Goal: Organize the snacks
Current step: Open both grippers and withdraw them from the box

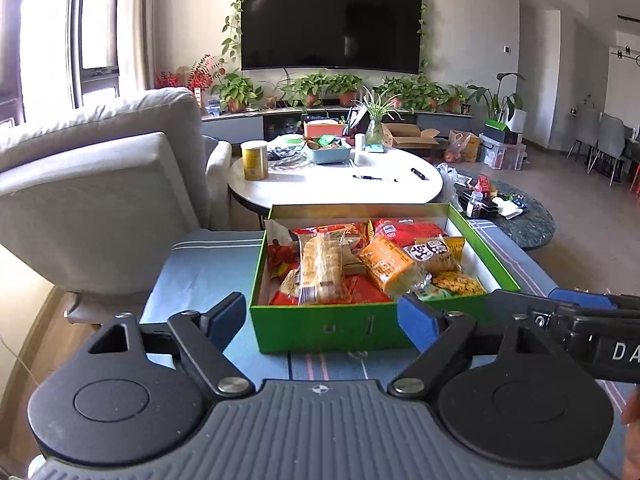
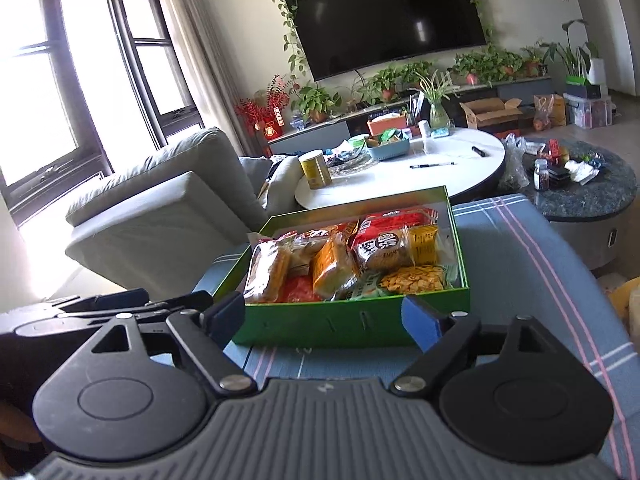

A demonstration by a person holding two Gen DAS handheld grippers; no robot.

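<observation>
The snack packets (image 1: 384, 268) all lie inside the green box (image 1: 332, 332) on the blue-clothed worktop (image 1: 200, 272), none outside it in view, so sorting appears essentially done; left claw (image 1: 324, 316) and right claw (image 2: 324, 316) both stand open and empty, just short of the box.

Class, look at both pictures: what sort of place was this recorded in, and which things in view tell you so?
Most likely a home living room. A large television hangs on the wall above a row of potted plants, a grey sofa stands by the window, and a round white coffee table sits behind the green snack box.
</observation>
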